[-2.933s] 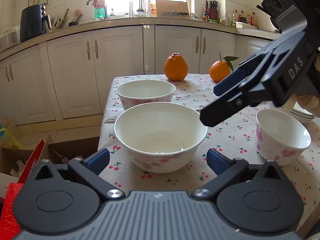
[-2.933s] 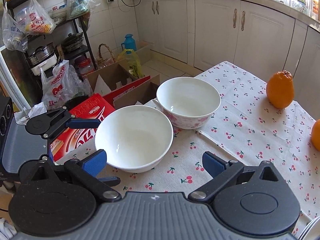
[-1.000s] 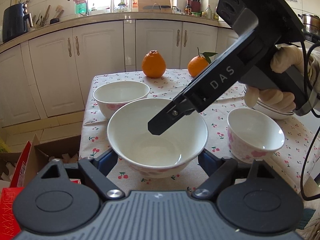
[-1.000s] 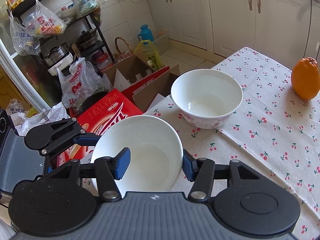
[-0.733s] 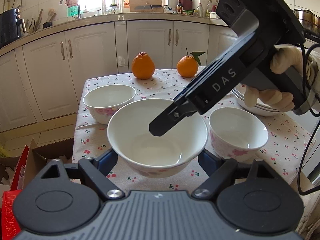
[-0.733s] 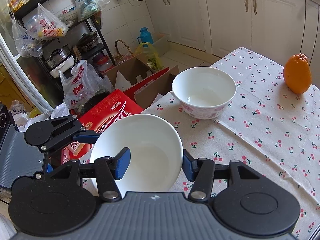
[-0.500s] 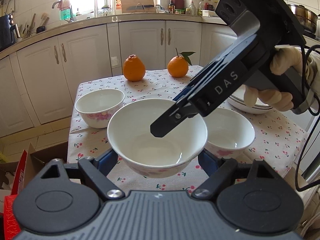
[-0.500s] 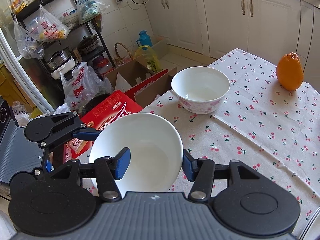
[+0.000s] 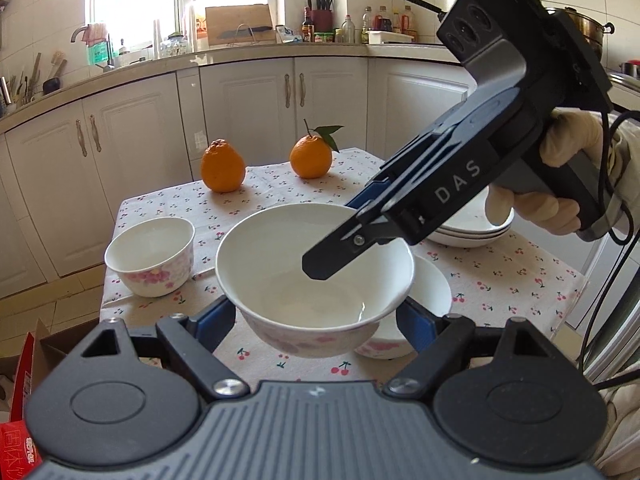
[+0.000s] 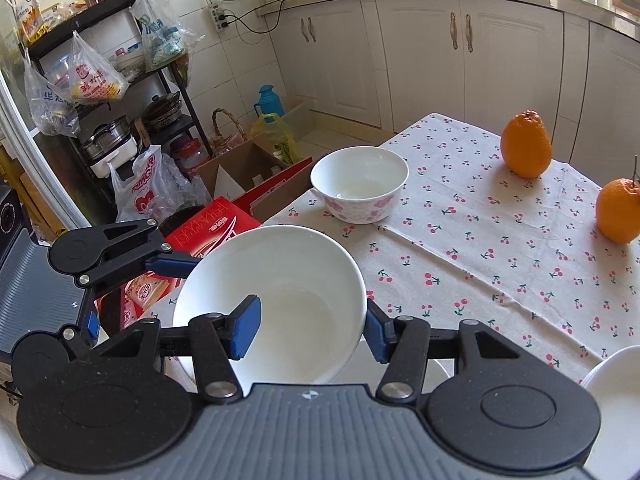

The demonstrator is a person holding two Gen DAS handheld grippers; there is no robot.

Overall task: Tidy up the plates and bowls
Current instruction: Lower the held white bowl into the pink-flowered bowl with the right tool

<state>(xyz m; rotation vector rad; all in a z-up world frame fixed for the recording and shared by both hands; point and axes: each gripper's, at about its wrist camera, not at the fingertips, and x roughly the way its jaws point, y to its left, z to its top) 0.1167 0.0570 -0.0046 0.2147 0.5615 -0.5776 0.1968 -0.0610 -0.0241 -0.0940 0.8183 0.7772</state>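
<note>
A large white bowl [image 9: 280, 272] with pink flowers hangs above the cherry-print tablecloth [image 9: 520, 280]. My left gripper [image 9: 316, 320] is shut on its two sides, blue pads against the outer wall. My right gripper [image 10: 310, 330] is shut on the bowl's [image 10: 280, 280] wall, one pad inside and one outside. In the left wrist view the right gripper [image 9: 344, 232] reaches in from the right, held by a gloved hand [image 9: 560, 200]. Below the lifted bowl stands a second flowered bowl [image 9: 430, 296], mostly hidden. A third bowl [image 9: 150, 256] stands at the left.
A stack of white plates [image 9: 472, 232] sits at the table's right side. Two oranges [image 9: 222, 166] [image 9: 311, 158] stand at the far edge. Beyond the table's left edge, cardboard boxes [image 10: 240, 168] and a red carton [image 10: 208, 224] lie on the floor.
Both grippers have carried the large bowl up and to the right. It now hangs over the second flowered bowl, and the third bowl has fallen behind to the left.
</note>
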